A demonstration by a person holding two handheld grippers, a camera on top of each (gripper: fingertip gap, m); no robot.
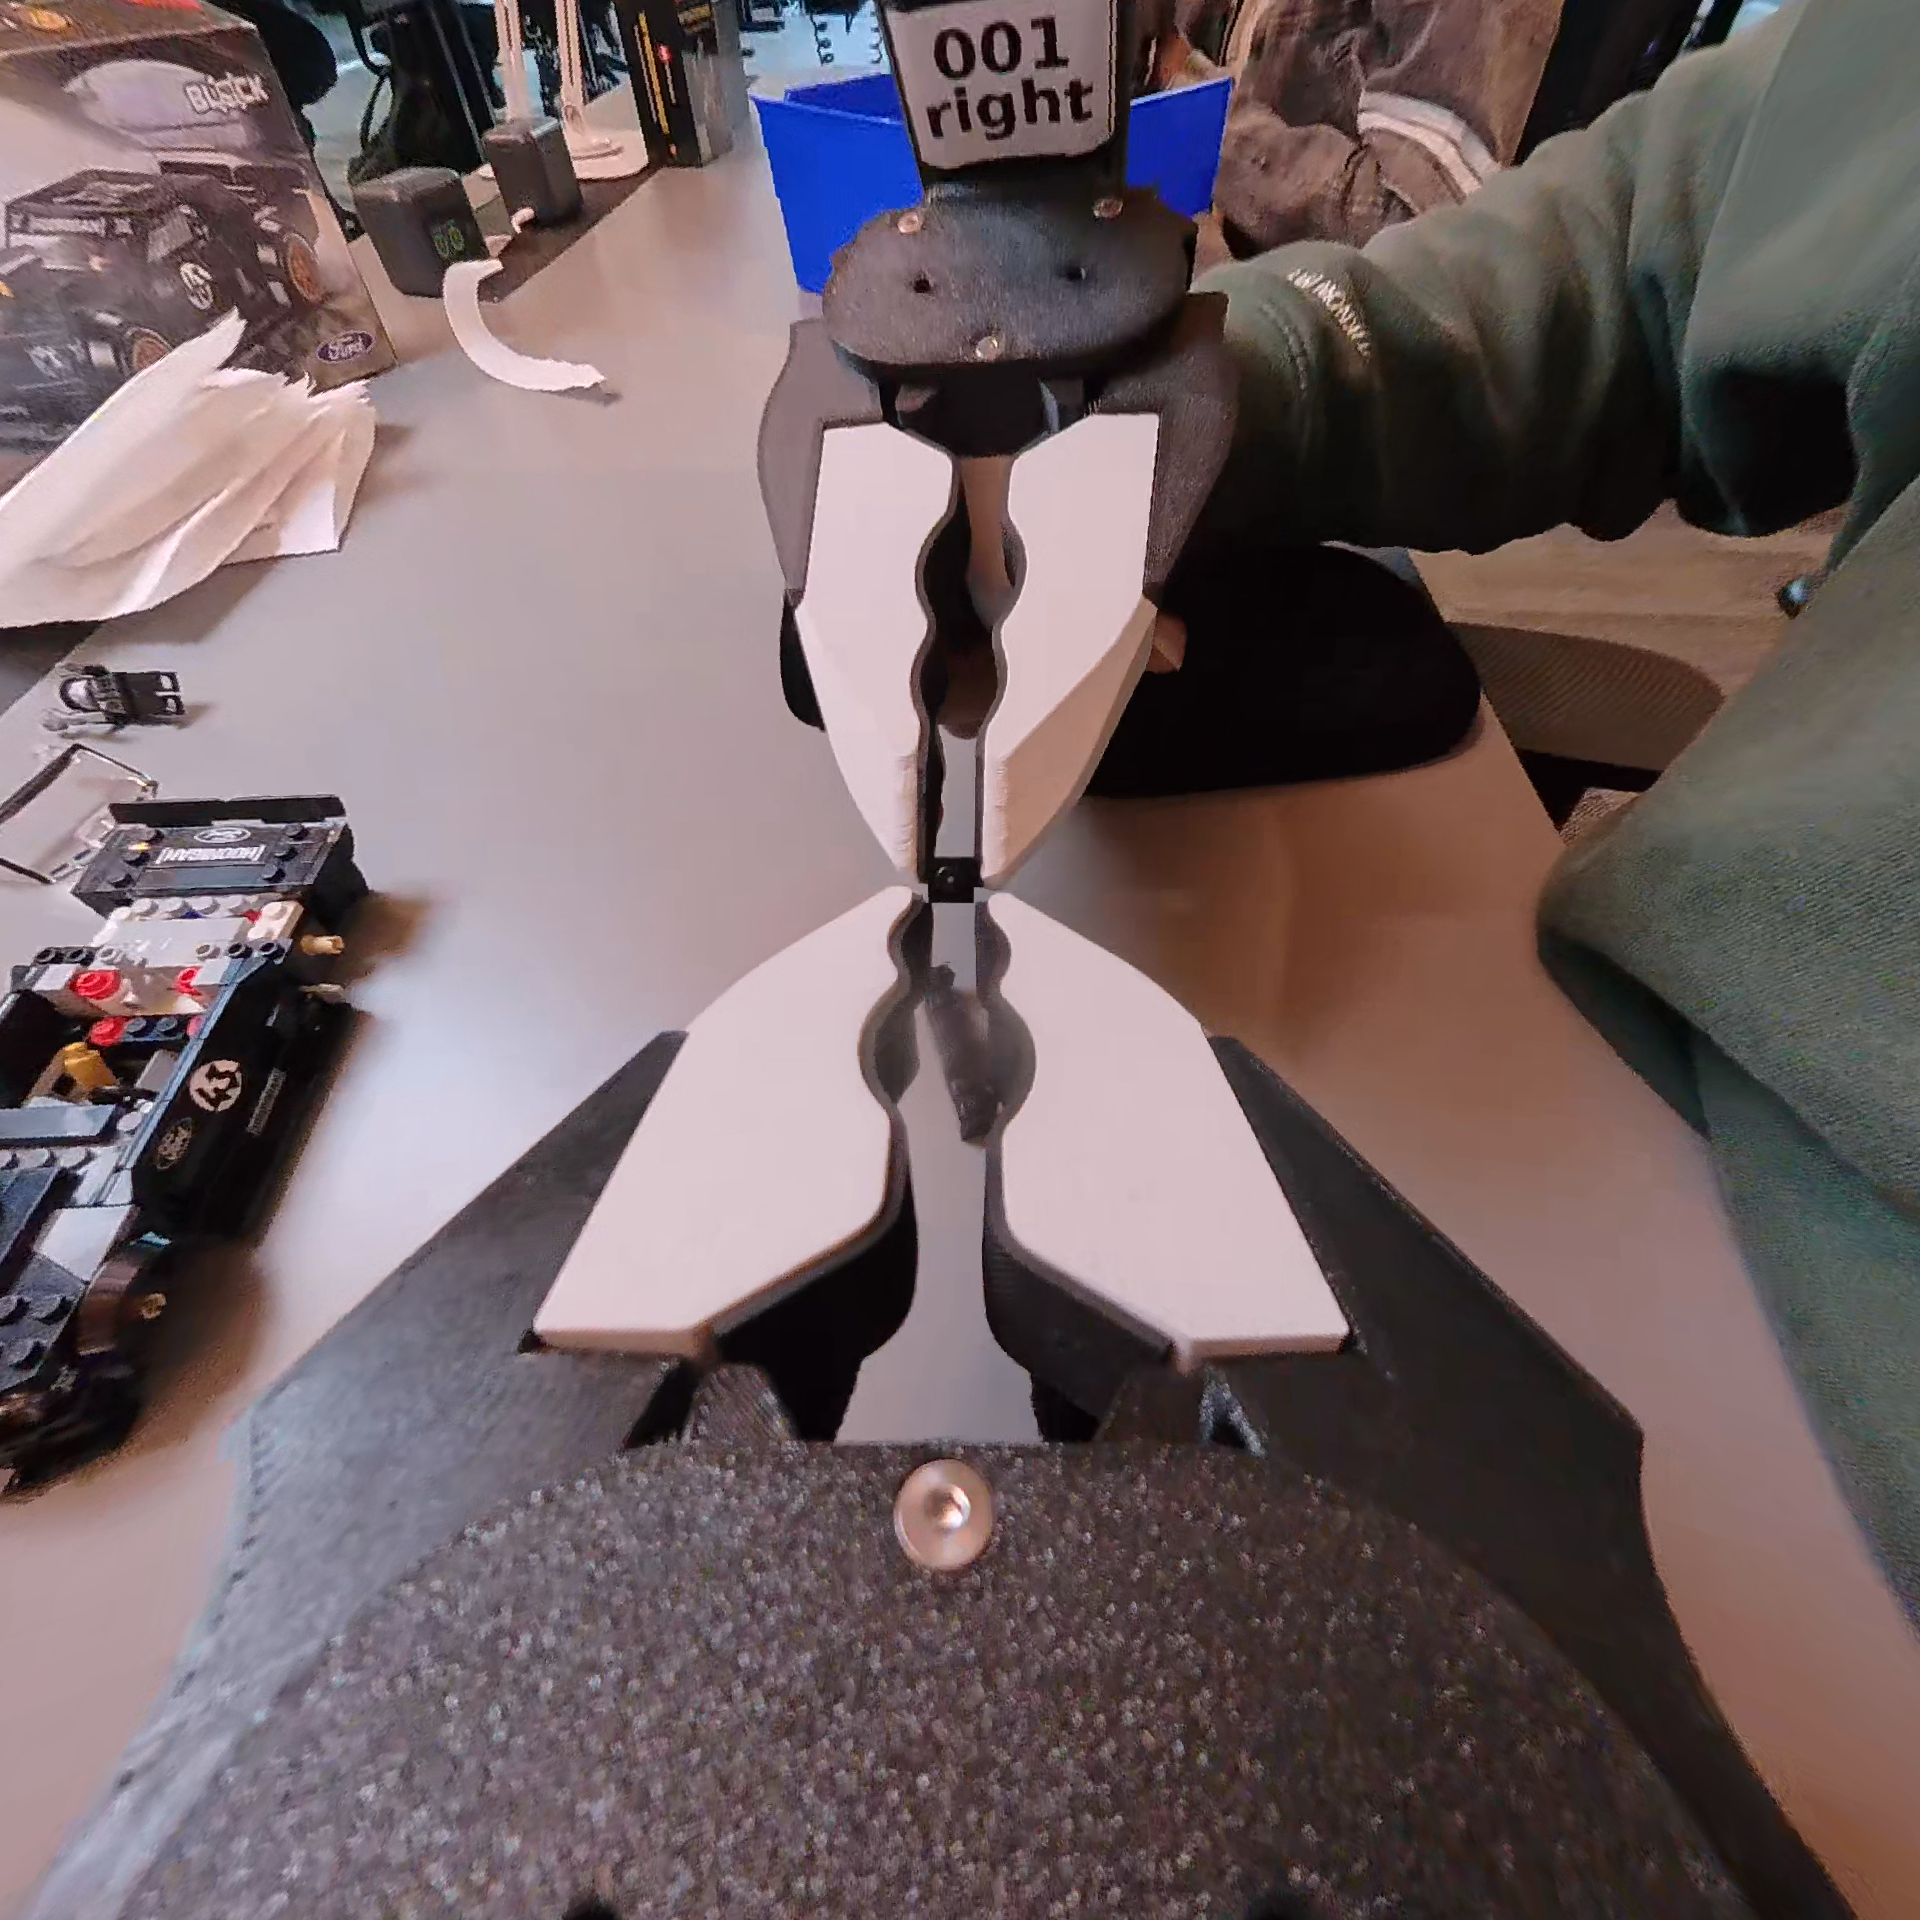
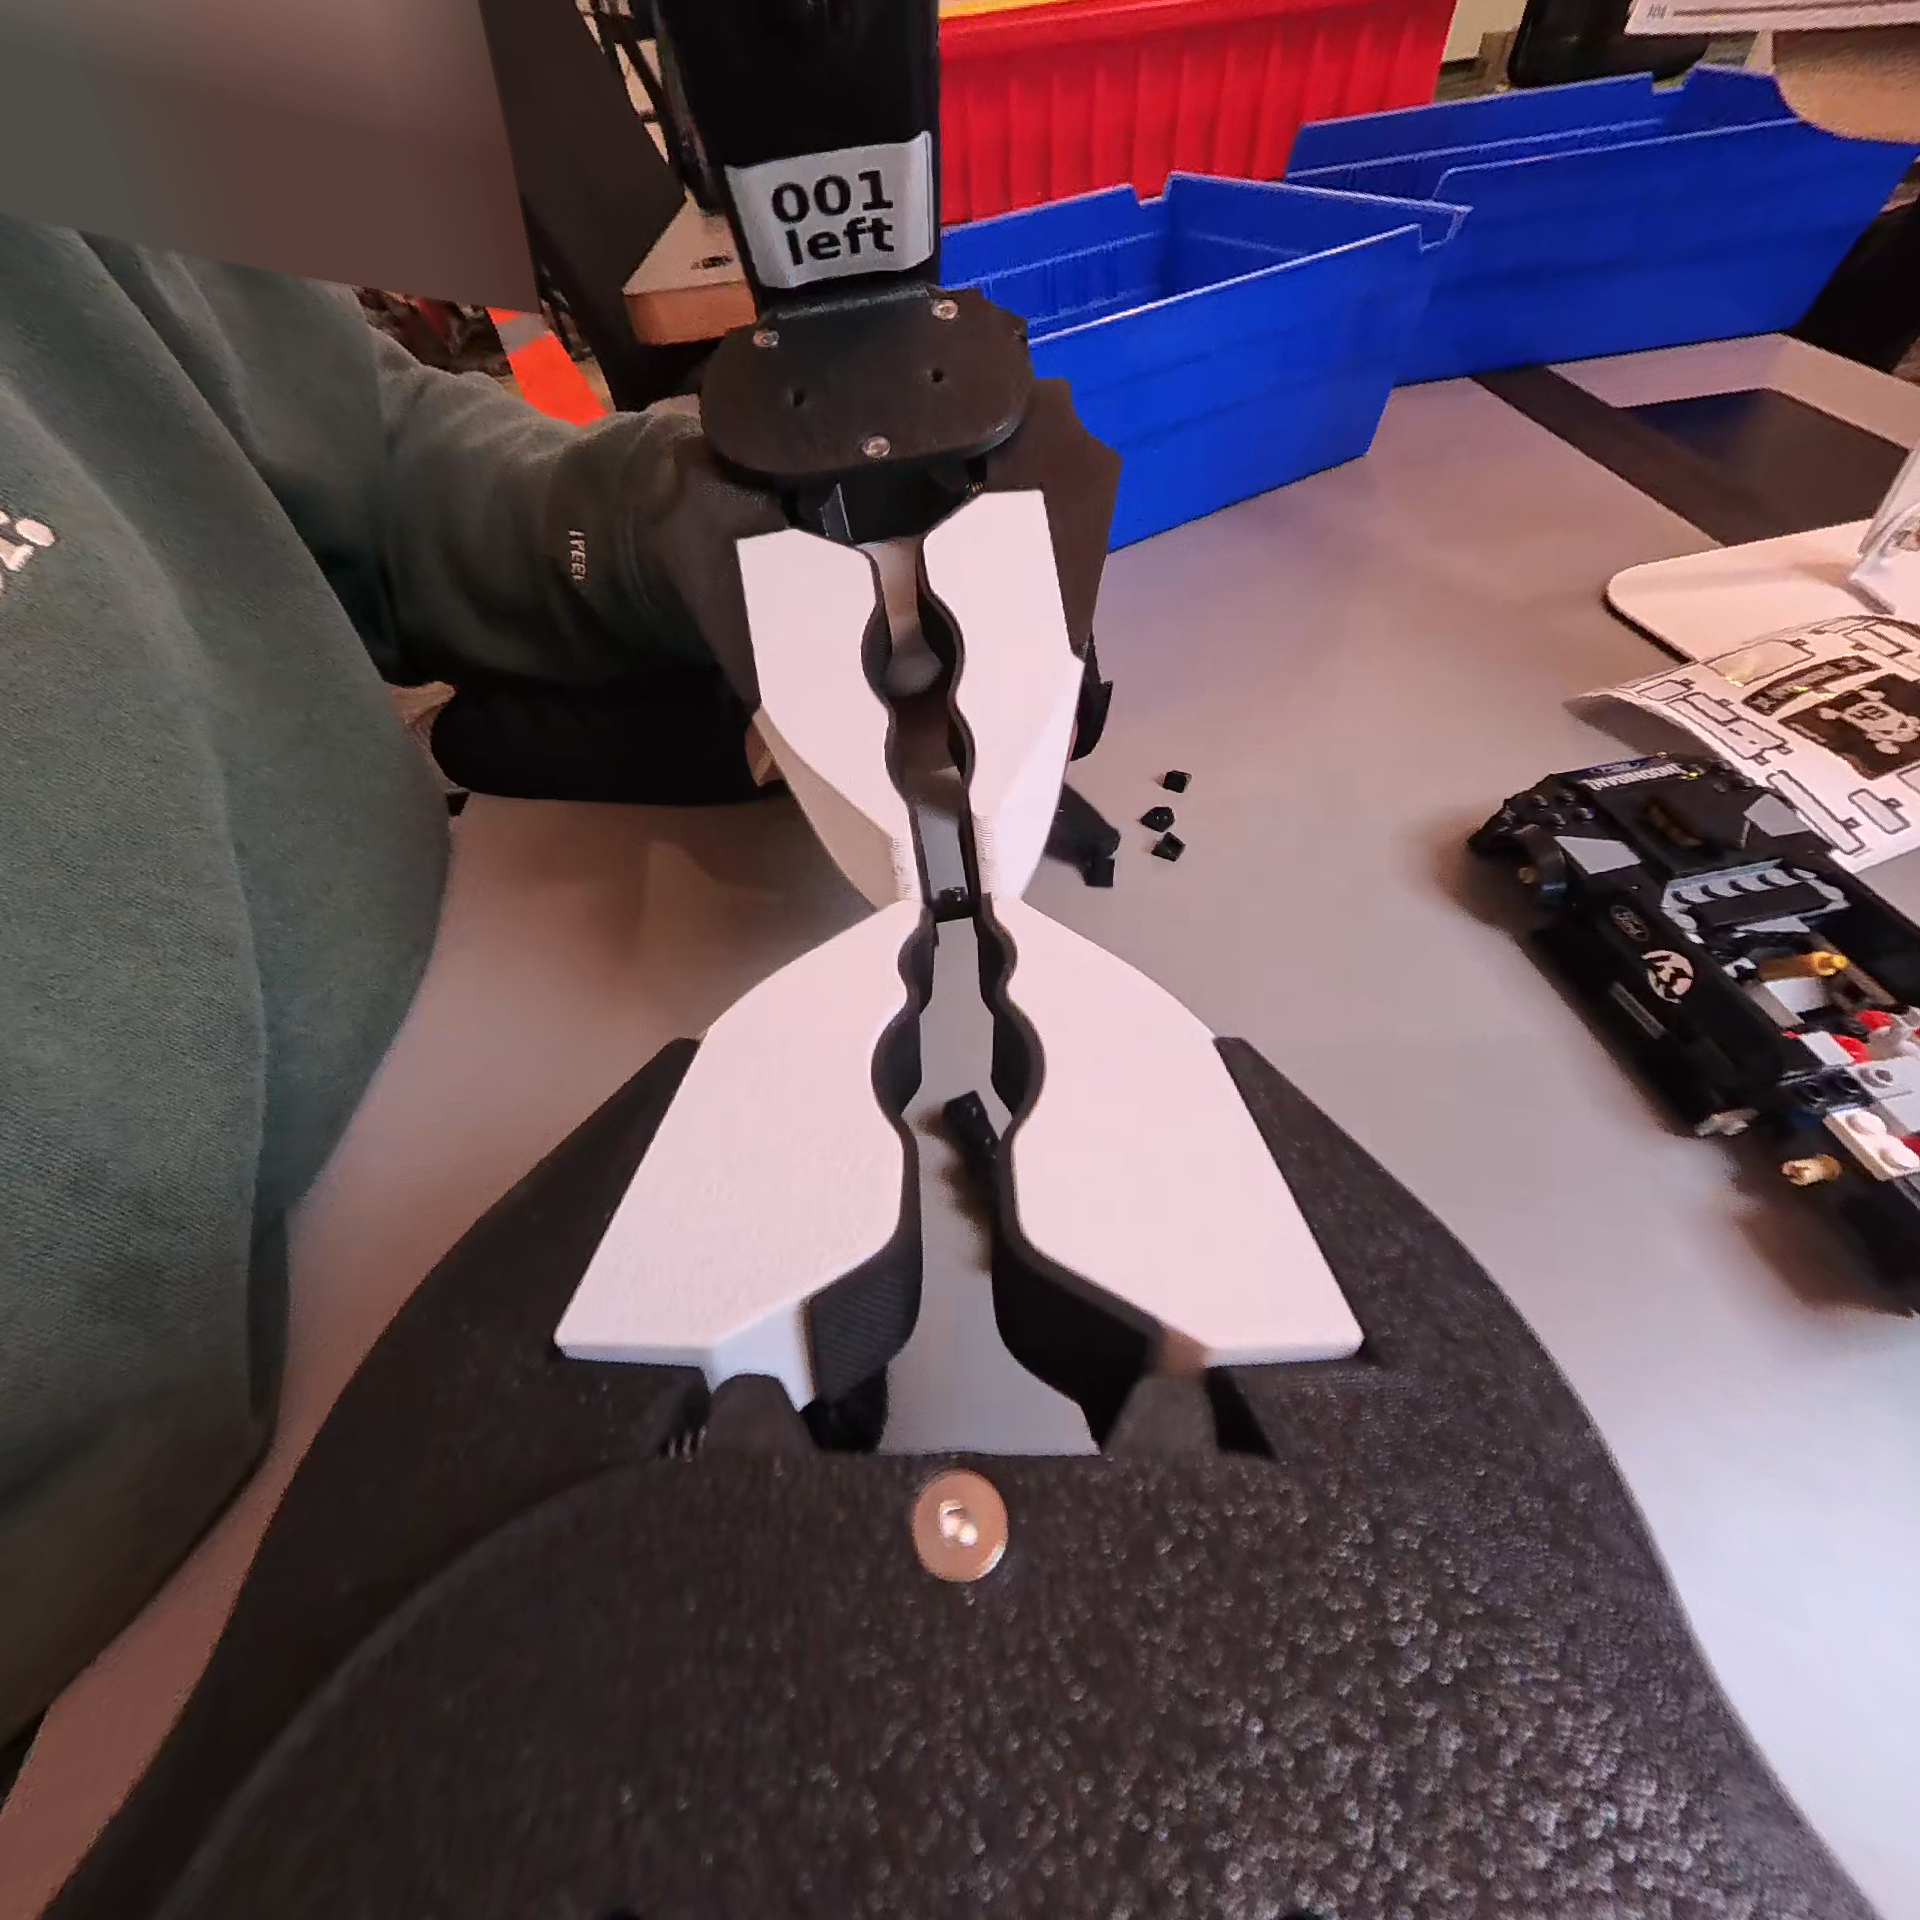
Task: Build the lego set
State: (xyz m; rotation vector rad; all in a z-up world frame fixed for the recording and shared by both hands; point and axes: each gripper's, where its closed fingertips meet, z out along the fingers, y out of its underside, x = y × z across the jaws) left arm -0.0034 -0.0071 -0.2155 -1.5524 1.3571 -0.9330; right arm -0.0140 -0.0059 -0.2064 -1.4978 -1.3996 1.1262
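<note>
My left gripper (image 1: 948, 906) and my right gripper (image 2: 951, 923) meet tip to tip above the grey table (image 1: 582, 665). Both are shut, and a small black lego piece (image 1: 951, 878) with one stud sits clamped where the tips touch; it also shows in the right wrist view (image 2: 948, 900). The right gripper (image 1: 951, 868) faces me in the left wrist view, the left gripper (image 2: 943, 883) in the right wrist view. Another black piece (image 2: 971, 1132) lies on the table under the jaws. The partly built black lego car (image 1: 156, 1039) sits left of the grippers, and also appears at the right of the right wrist view (image 2: 1704, 966).
Loose small black pieces (image 2: 1164, 821) lie near the left gripper. A sticker sheet (image 2: 1766, 727) lies behind the car. Blue bins (image 2: 1195, 343) stand at the back. The set's box (image 1: 156, 229), white paper (image 1: 177, 488) and a small black part (image 1: 125, 691) are far left. Green sleeves hold both grippers. The tips of both grippers are at nearly the same place. Left tips and right tips are each some 20 cm from the partly built black lego car (image 1: 156, 1039).
</note>
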